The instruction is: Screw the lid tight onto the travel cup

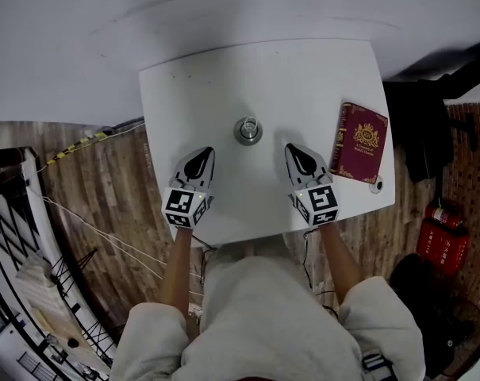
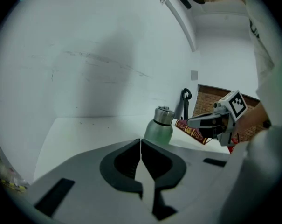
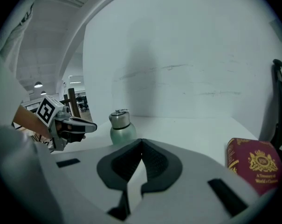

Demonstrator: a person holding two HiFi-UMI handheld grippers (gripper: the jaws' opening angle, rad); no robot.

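In the head view, we see the travel cup [image 1: 248, 131] standing upright near the middle of the white surface [image 1: 303, 78], with its lid [image 1: 248, 125] already sitting on top. The left gripper [image 1: 205, 152] and the right gripper [image 1: 293, 149] hover over the near part of the surface, one on each side of the cup and both short of it. Neither touches it. A dark red book [image 1: 361, 143] lies well off to the right, near the edge.

In the left gripper view, the jaws of this gripper are pressed together with nothing between them. The green cup body [image 2: 158, 130] and its steel lid [image 2: 164, 115] stand beyond the tips, a little to the right. The right gripper [image 2: 193, 121] shows past the cup.

In the right gripper view, we find the same: the jaws are clenched shut and empty. The cup [image 3: 123, 134] stands ahead and slightly left, apart from the tips. The left gripper [image 3: 90, 124] reaches in from the left, and the book [image 3: 255, 164] lies at lower right.

We judge that this is the approach, before any grasp. The lid is on the cup, but we cannot tell how far it is threaded. Next, both grippers must first open. One should then close around the cup's body to hold it steady. The other should clamp the lid squarely from the side or above and turn it. The smooth, rounded body may slip or spin if it is held too lightly.
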